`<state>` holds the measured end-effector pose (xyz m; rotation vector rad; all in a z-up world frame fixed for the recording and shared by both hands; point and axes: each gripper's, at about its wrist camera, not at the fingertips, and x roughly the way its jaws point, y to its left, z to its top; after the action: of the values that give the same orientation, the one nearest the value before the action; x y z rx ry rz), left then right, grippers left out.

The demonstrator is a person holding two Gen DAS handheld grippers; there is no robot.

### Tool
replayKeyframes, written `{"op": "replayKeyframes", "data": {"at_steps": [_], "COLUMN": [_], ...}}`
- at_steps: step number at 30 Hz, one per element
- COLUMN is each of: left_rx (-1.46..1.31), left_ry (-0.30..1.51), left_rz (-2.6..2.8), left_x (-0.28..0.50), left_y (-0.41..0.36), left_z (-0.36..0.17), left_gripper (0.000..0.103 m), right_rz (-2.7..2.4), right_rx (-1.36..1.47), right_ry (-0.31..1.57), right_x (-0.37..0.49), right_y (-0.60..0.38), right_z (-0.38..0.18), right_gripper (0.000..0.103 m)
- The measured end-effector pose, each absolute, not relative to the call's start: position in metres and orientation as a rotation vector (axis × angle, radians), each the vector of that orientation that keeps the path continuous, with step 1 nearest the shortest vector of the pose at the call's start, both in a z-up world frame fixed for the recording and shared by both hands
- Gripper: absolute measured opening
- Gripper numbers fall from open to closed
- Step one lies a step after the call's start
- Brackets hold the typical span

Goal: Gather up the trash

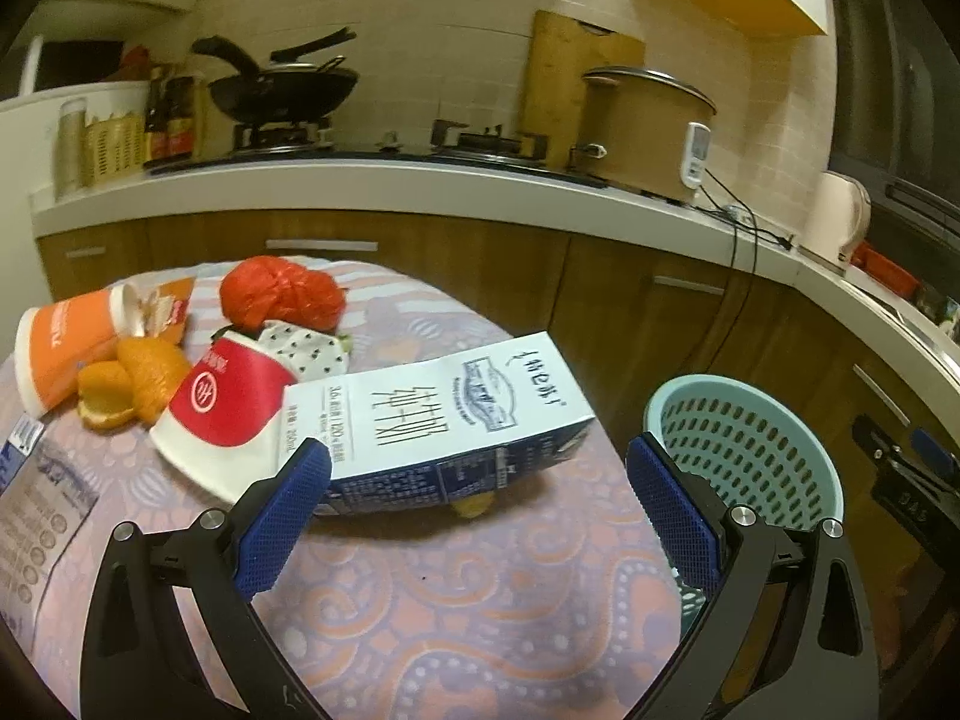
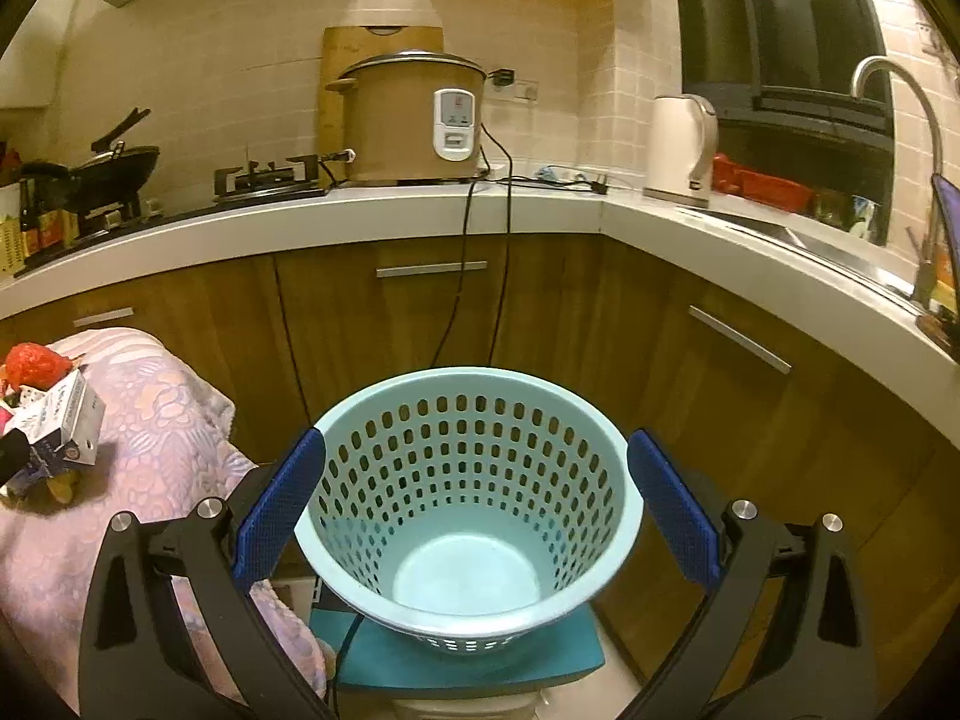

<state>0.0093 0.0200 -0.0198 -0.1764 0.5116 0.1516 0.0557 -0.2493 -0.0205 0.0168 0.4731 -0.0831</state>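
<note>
Left claw (image 1: 480, 480) released, right claw (image 2: 477, 480) released; milk carton (image 1: 444, 414) white-blue, lying tilted.

A tan metal rice cooker (image 2: 414, 117) with a white control panel stands on the white kitchen tabletop (image 2: 372, 210). Behind it leans a wooden cutting board (image 2: 348, 54); left of it a black wok (image 2: 114, 171) sits on the gas burner; right of it, a white electric kettle (image 2: 681, 147).

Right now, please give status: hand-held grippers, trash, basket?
Both hand-held grippers open, empty: left, right. Milk carton lying on table before left. Basket empty. Nothing in the way.
</note>
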Motion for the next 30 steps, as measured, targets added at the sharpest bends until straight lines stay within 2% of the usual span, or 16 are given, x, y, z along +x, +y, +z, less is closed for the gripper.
{"op": "replayKeyframes", "data": {"at_steps": [20,30], "left_rx": [-0.124,-0.165], "left_ry": [0.499,0.541], "left_rz": [0.142,0.118], "left_x": [0.009,0.003], "left_y": [0.009,0.019], "left_z": [-0.015,0.010], "left_gripper": [0.095,0.095], "right_rz": [-0.179,-0.199], "right_rx": [0.022,0.000], "right_ry": [0.410,0.457], "right_x": [0.034,0.025], "right_y": [-0.247,-0.211], "right_z": [0.007,0.009], "right_gripper": [0.096,0.096]}}
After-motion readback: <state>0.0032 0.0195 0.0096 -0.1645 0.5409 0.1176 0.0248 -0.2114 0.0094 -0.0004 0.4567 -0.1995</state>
